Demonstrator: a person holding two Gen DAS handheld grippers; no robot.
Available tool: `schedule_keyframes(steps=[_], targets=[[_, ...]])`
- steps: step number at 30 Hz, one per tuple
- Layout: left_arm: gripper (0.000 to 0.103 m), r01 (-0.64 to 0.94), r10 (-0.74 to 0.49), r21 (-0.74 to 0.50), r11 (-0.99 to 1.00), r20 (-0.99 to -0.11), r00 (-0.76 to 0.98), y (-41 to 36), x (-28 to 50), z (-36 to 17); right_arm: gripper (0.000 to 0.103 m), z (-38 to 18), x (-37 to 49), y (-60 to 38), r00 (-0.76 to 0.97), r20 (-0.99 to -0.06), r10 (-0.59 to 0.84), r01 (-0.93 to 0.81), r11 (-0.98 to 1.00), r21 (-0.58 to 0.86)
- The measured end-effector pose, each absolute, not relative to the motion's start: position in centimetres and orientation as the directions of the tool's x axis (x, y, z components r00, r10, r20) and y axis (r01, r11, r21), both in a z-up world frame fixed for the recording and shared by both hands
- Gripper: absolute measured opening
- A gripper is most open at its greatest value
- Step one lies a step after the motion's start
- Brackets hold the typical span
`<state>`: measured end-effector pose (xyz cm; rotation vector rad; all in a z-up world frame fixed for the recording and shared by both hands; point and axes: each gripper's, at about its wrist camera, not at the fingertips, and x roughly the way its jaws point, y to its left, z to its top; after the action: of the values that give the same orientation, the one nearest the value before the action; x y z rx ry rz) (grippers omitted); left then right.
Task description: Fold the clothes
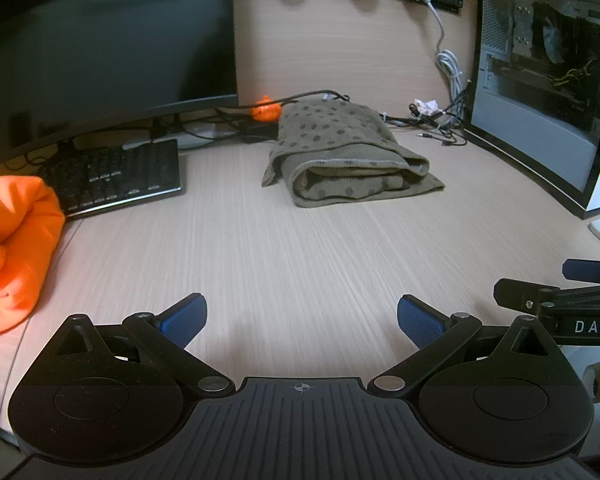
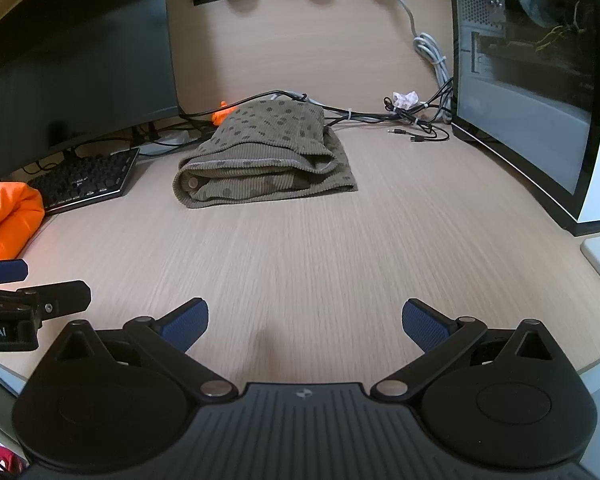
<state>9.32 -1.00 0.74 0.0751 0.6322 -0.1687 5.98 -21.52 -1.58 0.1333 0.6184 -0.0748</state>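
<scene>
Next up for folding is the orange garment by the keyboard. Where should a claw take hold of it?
Probably the left claw, which is open and nearer. Grip the orange garment on its rounded bunched fold facing the bare desk, coming from the garment's right; the keyboard crowds its far side.

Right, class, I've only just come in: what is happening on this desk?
A person holds a two-finger gripper in each hand to fold clothes. Both the left gripper and the right gripper hang open over bare desk, gripping nothing. An olive dotted garment lies folded further back, near the cables. An orange garment sits bunched at the left edge beside the keyboard, seemingly not yet folded.
</scene>
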Motion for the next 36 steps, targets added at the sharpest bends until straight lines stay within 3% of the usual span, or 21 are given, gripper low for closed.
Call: schedule_keyframes(steps=[36], targets=[[0.103,0.171,-0.130,0.004,0.985,-0.634,0.762,-0.6,11.1,-0.1,0.103,-2.1,7.4,-22.1,0.803,-0.596,-0.023,0.104,0.989,0.102]])
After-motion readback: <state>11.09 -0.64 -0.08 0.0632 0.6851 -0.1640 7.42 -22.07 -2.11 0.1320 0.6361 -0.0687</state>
